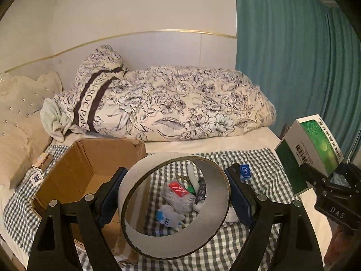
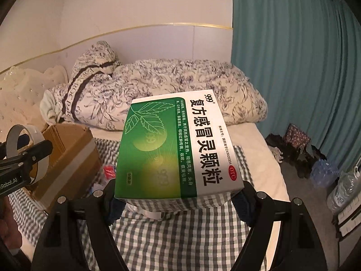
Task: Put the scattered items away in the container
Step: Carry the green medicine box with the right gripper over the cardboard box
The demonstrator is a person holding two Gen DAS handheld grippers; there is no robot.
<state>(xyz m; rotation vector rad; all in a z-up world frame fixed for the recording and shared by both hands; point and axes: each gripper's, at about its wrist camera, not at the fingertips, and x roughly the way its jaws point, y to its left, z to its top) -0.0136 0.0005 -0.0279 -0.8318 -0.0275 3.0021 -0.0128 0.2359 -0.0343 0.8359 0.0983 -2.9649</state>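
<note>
Grippers aloft over checked cloth [image 1: 237, 244]: left gripper [image 1: 174, 199] clamps tape ring [image 1: 135, 178] just right of cardboard box [image 1: 90, 164]; right gripper [image 2: 178, 199] clamps green medicine box [image 2: 178, 144] farther right.

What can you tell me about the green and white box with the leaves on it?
The medicine box looks like thin printed cardboard: a green half with pale leaf drawings, a white half with big black Chinese characters, "999" and a red OTC oval. One white side carries a barcode. It looks closed and undented. The right gripper holds it by one end, lifted and tilted above the checked cloth, with only the gripper pads seen touching it.
</note>
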